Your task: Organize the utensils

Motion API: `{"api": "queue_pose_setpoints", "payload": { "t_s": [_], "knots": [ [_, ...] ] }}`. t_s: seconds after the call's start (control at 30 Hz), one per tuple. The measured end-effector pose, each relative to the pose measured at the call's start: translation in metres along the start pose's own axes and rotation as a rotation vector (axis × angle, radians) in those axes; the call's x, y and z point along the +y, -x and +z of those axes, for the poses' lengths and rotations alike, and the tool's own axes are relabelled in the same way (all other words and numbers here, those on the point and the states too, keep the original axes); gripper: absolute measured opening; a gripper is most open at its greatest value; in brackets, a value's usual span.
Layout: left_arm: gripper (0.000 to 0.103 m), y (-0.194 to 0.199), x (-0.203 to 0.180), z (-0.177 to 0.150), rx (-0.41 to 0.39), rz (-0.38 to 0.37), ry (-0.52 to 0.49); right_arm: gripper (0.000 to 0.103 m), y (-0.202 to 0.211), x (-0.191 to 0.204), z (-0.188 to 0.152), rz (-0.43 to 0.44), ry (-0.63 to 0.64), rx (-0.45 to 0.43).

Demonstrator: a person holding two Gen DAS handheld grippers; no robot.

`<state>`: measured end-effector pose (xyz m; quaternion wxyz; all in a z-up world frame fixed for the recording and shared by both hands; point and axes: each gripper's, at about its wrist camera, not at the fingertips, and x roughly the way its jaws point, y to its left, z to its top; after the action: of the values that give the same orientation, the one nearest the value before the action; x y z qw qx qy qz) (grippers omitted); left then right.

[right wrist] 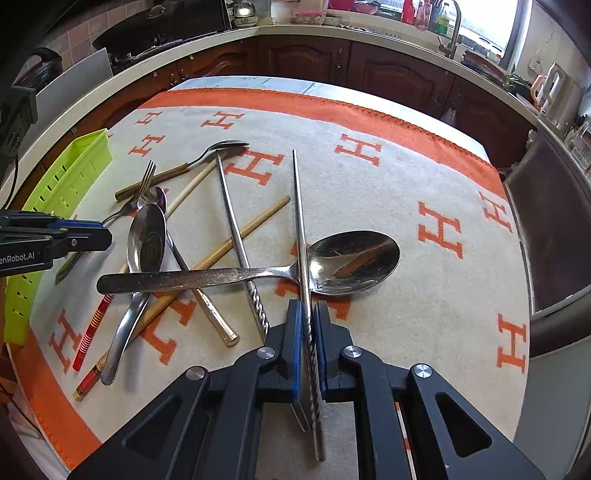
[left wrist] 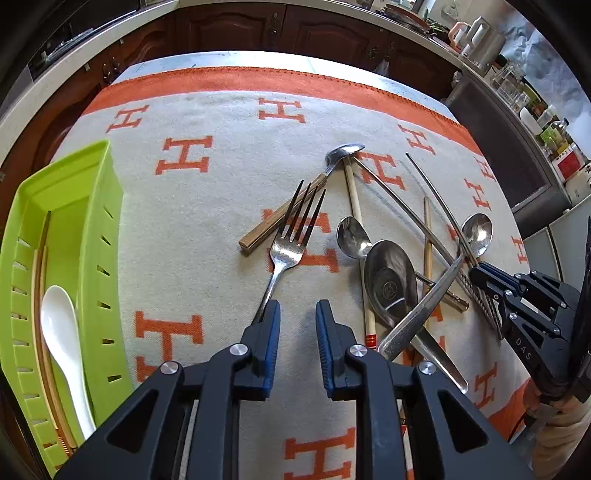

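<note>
My left gripper [left wrist: 297, 312] hangs open over the H-patterned cloth. The steel fork [left wrist: 286, 251] lies just ahead of it, its handle running under the left fingertip and not between the pads. My right gripper [right wrist: 307, 308] is shut on a twisted metal chopstick [right wrist: 298, 221], which lies across the neck of a large steel spoon [right wrist: 354, 262]. Several other spoons and chopsticks lie piled to the left of it, among them a deep soup spoon [right wrist: 147, 240] and a second metal chopstick [right wrist: 232, 214]. The green tray [left wrist: 94, 221] at the left holds a white spoon [left wrist: 59, 325] and wooden chopsticks [left wrist: 40, 277].
The cloth [left wrist: 207, 206] covers a table with dark cabinets [left wrist: 229, 29] and a counter behind it. A grey appliance [right wrist: 554, 229] stands at the table's right edge. A person's hand [left wrist: 554, 413] holds the right gripper.
</note>
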<state>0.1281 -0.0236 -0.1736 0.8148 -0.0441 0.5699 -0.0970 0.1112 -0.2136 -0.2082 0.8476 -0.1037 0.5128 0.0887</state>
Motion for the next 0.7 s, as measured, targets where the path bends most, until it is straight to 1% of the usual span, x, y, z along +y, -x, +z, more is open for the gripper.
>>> {"api": "queue_pose_setpoints", "payload": {
  "t_s": [0.07, 0.1, 0.13, 0.17, 0.2, 0.27, 0.3, 0.33, 0.4, 0.43, 0.57, 0.67, 0.7],
  "knots": [
    [0.027, 0.004, 0.0, 0.001, -0.011, 0.004, -0.005, 0.006, 0.001, -0.001, -0.001, 0.004, -0.008, -0.003],
    [0.038, 0.006, -0.001, 0.001, -0.017, 0.011, -0.008, 0.006, 0.001, -0.001, -0.001, 0.007, -0.013, -0.005],
    [0.053, 0.009, -0.001, 0.002, -0.029, 0.03, -0.011, 0.006, 0.001, -0.003, -0.001, 0.011, -0.022, -0.005],
    [0.057, 0.013, -0.001, 0.003, -0.052, 0.054, -0.02, 0.006, 0.001, -0.005, -0.002, 0.018, -0.036, -0.005],
    [0.057, 0.015, -0.001, 0.004, -0.067, 0.069, -0.03, 0.006, 0.002, -0.006, -0.002, 0.022, -0.045, -0.005],
    [0.057, 0.015, -0.002, 0.006, -0.069, 0.082, -0.06, 0.006, 0.003, -0.01, -0.002, 0.041, -0.072, -0.004],
    [0.054, 0.012, -0.002, 0.008, -0.059, 0.089, -0.073, 0.006, 0.004, -0.013, -0.003, 0.055, -0.087, -0.004],
    [0.041, 0.01, -0.002, 0.008, -0.051, 0.091, -0.083, 0.006, 0.006, -0.015, -0.003, 0.074, -0.105, -0.004],
    [0.023, 0.0, -0.002, 0.009, -0.014, 0.098, -0.11, 0.006, 0.01, -0.021, -0.005, 0.109, -0.142, -0.009],
    [0.021, -0.005, -0.002, 0.009, -0.004, 0.11, -0.121, 0.006, 0.013, -0.024, -0.007, 0.129, -0.165, -0.012],
    [0.021, -0.008, -0.006, 0.012, -0.027, 0.134, -0.19, 0.006, 0.028, -0.034, -0.011, 0.175, -0.216, -0.038],
    [0.021, -0.01, -0.008, 0.013, -0.024, 0.134, -0.223, 0.006, 0.043, -0.038, -0.012, 0.2, -0.24, -0.065],
    [0.019, -0.01, -0.008, 0.013, -0.02, 0.134, -0.234, 0.006, 0.047, -0.038, -0.012, 0.207, -0.245, -0.072]
  ]
}}
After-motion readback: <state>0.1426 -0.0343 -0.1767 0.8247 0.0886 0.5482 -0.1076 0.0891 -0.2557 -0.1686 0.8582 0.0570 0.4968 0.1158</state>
